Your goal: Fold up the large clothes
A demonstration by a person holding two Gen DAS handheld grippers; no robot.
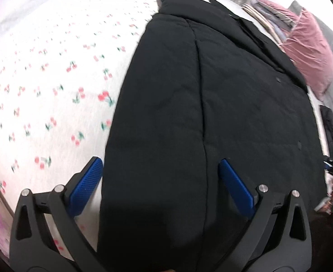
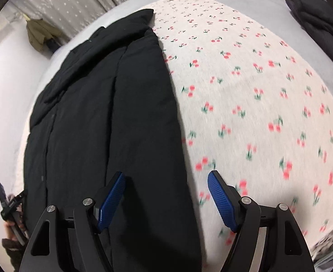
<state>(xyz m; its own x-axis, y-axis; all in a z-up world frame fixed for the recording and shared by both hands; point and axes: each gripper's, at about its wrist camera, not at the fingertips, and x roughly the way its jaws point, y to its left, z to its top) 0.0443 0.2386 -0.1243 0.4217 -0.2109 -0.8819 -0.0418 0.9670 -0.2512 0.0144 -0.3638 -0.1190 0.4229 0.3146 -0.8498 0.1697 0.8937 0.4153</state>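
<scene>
Black coat (image 1: 211, 113) lies folded on the cherry-print sheet (image 1: 53, 90); left claw (image 1: 161, 170) and right claw (image 2: 166, 181) both gape wide, gripping nothing.

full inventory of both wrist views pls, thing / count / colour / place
coat: 1, black, padded, partly folded lengthwise on the bed.
bedsheet: 1, white with red cherry print, under the coat.
pillow: 1, pink, at the far end of the bed.
folded clothes: small stack, mixed colours, beside the pillow.
dark garment: 1, dark grey, far right corner of the bed.
olive garment: 1, hanging by the curtain.
curtain: grey, pale dots, behind the bed.
left tongs: blue pads, open, straddling the coat's left edge.
right tongs: blue pads, open, over the coat's right edge.
</scene>
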